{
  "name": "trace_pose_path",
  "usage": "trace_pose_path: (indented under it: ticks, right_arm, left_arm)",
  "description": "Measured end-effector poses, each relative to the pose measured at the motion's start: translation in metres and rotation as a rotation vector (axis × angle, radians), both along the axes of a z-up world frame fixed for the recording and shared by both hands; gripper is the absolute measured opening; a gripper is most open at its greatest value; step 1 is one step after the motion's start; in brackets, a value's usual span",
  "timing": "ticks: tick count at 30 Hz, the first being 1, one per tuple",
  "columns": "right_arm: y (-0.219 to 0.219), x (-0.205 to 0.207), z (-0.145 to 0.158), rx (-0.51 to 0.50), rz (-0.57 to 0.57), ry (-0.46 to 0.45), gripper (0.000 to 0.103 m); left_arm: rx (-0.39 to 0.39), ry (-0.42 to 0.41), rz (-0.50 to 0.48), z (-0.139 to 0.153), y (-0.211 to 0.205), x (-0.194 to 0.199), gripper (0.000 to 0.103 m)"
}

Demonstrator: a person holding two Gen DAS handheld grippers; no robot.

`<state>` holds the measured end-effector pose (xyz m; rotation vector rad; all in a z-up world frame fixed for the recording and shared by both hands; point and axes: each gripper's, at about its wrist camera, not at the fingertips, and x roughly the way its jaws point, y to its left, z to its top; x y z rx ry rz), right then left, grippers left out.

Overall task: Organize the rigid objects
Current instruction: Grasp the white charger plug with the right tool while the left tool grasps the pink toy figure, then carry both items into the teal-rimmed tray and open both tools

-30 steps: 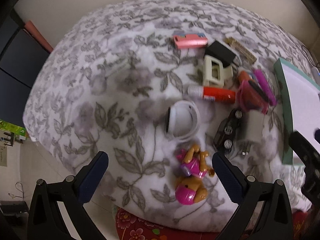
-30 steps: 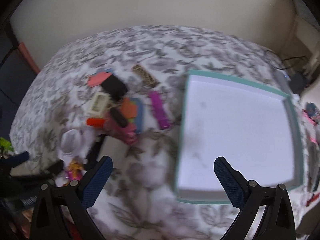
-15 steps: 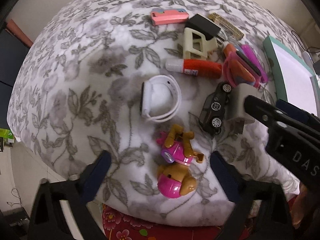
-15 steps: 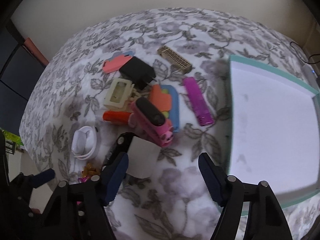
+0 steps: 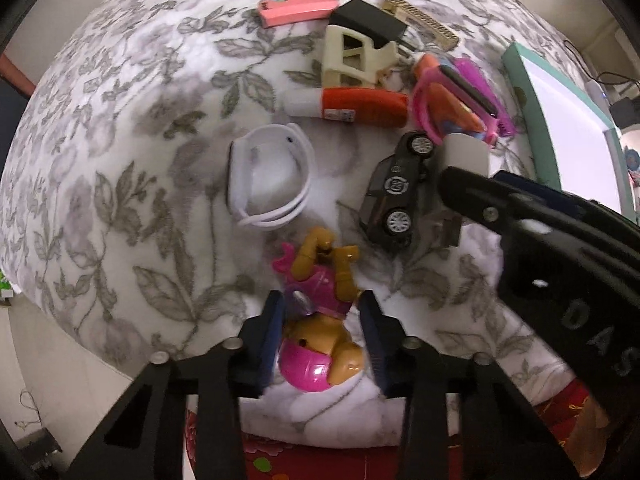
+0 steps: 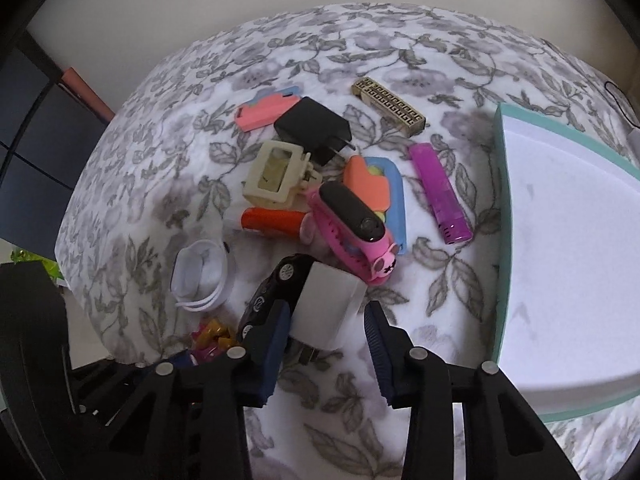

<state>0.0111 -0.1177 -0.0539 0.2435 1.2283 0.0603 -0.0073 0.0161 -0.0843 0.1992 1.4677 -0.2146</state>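
A pink and tan dog toy (image 5: 320, 320) lies on the floral bedspread near its front edge. My left gripper (image 5: 323, 312) has narrowed around it, one finger on each side, seemingly touching. A white charger plug (image 6: 326, 306) lies beside a black toy car (image 6: 276, 284). My right gripper (image 6: 326, 320) straddles the charger; its left finger touches, with a small gap at the right finger. The right gripper also shows in the left wrist view (image 5: 472, 184) by the charger (image 5: 466, 152).
A teal-rimmed white tray (image 6: 500, 200) lies to the right. Scattered on the bed: white band (image 5: 268, 180), red glue tube (image 5: 360, 106), cream clip (image 6: 274, 178), black adapter (image 6: 314, 126), pink watch (image 6: 352, 228), purple lighter (image 6: 440, 192), gold bar (image 6: 388, 106), pink case (image 6: 266, 114).
Both grippers moved down and forward and narrowed from wide open: the left around the dog toy, the right around the white charger.
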Motion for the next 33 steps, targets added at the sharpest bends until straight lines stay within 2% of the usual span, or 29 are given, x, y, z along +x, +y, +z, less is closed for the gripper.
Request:
trace_pose_path:
  ticks: [5, 15, 24, 28, 33]
  right_arm:
    - [0.001, 0.000, 0.000, -0.010, 0.001, 0.015, 0.040]
    - [-0.004, 0.000, 0.002, 0.003, -0.003, 0.017, 0.039]
    - [0.001, 0.003, -0.004, 0.013, -0.004, 0.028, 0.039]
    - [0.002, 0.003, 0.001, -0.038, 0.006, 0.044, 0.039]
    - [-0.008, 0.003, 0.001, -0.023, -0.011, 0.062, 0.039]
  left_arm:
    - [-0.017, 0.004, 0.017, 0.002, -0.006, 0.001, 0.036]
    - [-0.082, -0.019, 0.142, 0.014, 0.008, 0.018, 0.036]
    - [-0.088, -0.024, 0.188, 0.024, 0.026, 0.039, 0.036]
    - [-0.083, -0.017, 0.201, 0.018, 0.038, 0.052, 0.036]
    - [-0.085, -0.006, 0.205, 0.018, 0.050, 0.060, 0.036]
